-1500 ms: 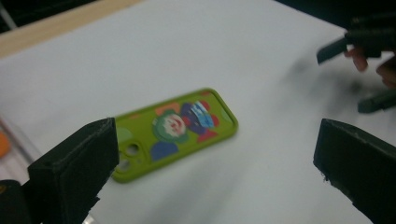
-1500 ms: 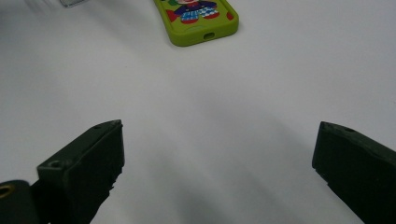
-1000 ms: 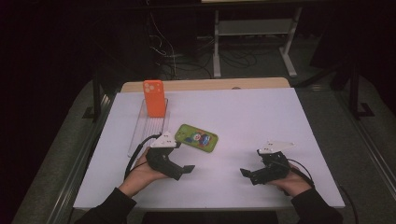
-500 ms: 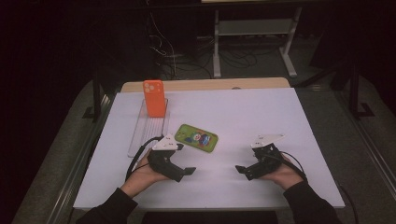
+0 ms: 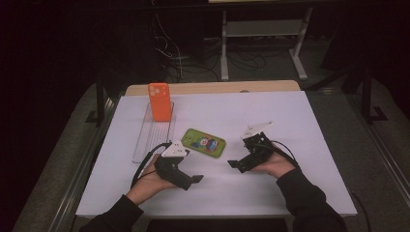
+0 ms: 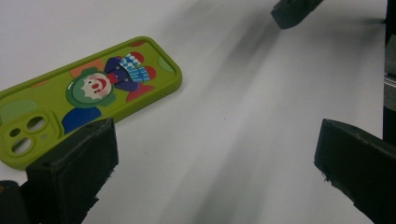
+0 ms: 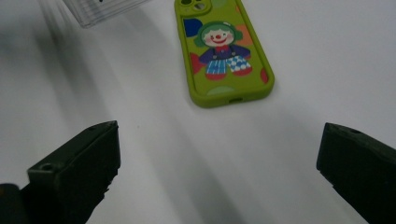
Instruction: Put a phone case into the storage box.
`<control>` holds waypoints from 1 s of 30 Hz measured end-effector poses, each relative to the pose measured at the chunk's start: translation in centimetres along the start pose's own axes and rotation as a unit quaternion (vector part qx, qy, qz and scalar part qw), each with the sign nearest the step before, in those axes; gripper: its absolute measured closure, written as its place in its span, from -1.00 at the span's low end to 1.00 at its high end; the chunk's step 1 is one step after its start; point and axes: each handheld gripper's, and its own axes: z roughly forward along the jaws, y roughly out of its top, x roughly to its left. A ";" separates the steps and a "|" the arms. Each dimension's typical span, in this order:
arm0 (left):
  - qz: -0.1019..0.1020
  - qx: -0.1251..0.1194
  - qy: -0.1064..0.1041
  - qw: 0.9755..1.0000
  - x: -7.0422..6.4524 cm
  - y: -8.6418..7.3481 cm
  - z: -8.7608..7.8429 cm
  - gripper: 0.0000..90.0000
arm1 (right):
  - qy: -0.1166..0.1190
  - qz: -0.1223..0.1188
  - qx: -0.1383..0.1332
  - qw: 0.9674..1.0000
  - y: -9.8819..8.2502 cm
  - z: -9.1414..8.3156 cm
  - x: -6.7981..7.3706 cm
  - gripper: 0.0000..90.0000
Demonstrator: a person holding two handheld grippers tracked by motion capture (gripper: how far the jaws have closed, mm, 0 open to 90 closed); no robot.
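Green phone case (image 5: 204, 143) flat between both tongs — left (image 5: 196, 179), right (image 5: 233, 164); each wide open, empty

Orange phone case (image 5: 160, 101) upright at far end of clear tray (image 5: 145, 142) on white table sheet (image 5: 300, 116), wooden board edge (image 5: 217, 87) behind it, cables (image 5: 174, 58) and metal stand (image 5: 263, 29) on floor beyond.

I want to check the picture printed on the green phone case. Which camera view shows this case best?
The right gripper view: the green phone case lies almost whole and sharp there, clown figure upright. The left gripper view shows it large too, but slanted, one end behind a jaw. In the high view it is small, its print hard to read.
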 end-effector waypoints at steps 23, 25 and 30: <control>-0.011 0.004 -0.009 1.000 0.2 0.0 -0.2 -1.00 | 0.017 -0.050 0.056 0.997 5.5 5.8 -1.4 -1.00; -0.019 -0.003 -0.011 1.000 0.1 0.0 -0.1 -1.00 | 0.019 -0.052 0.061 0.997 5.8 6.4 -1.6 -1.00; -0.019 -0.003 -0.012 1.000 0.2 0.0 -0.2 -1.00 | 0.021 -0.053 0.075 0.996 6.3 8.1 -2.1 -1.00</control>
